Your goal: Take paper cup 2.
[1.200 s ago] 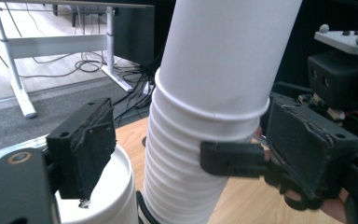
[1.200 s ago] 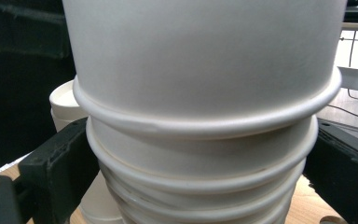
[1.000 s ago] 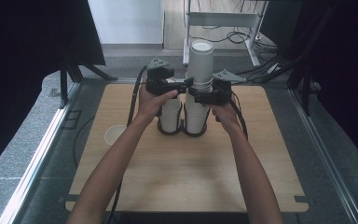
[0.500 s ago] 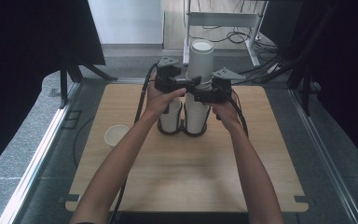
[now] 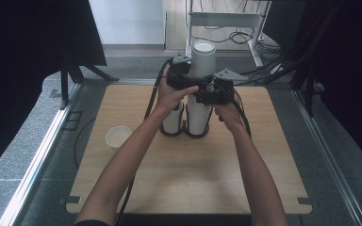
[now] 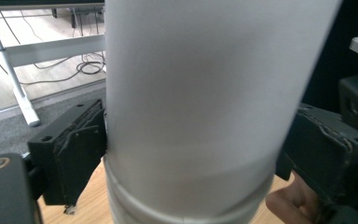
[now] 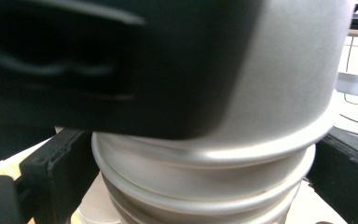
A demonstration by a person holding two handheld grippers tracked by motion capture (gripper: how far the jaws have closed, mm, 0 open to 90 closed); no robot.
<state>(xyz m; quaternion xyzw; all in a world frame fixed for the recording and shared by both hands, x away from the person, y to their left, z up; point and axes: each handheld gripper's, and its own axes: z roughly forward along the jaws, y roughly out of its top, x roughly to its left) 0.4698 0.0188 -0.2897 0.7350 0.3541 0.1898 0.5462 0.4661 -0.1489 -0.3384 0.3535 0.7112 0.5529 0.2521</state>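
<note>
**A:** Steadying a tall stack of cups [image 5: 199, 117] in its black holder [image 5: 184, 133] at the middle of the table [image 5: 179, 179], the right gripper [image 7: 205, 182] pinches the rolled rims from both sides. What of the other tool?

**B:** The left gripper [image 6: 193, 158] stands higher, its jaws on either side of the top cup [image 5: 203, 59]. They have just been opening with that cup between them. Whether the pads press its wall, I cannot tell.

**A:** The risk from here?

**B:** By my reading, a tilt. If one jaw drags the top cup sideways, it could jam in the cups below or pull several up together. A hard squeeze might also crease the thin wall. The stack is high and narrow, so a nudge could tip it.

**A:** Anything in the way?

**B:** The shorter stack [image 5: 173, 118] sits just beside the tall one, under the left hand [image 5: 172, 96], and could be knocked. A lone cup [image 5: 118, 137] stands well apart near the left edge. Cables [image 5: 217, 35] lie on the floor beyond the table.
</note>
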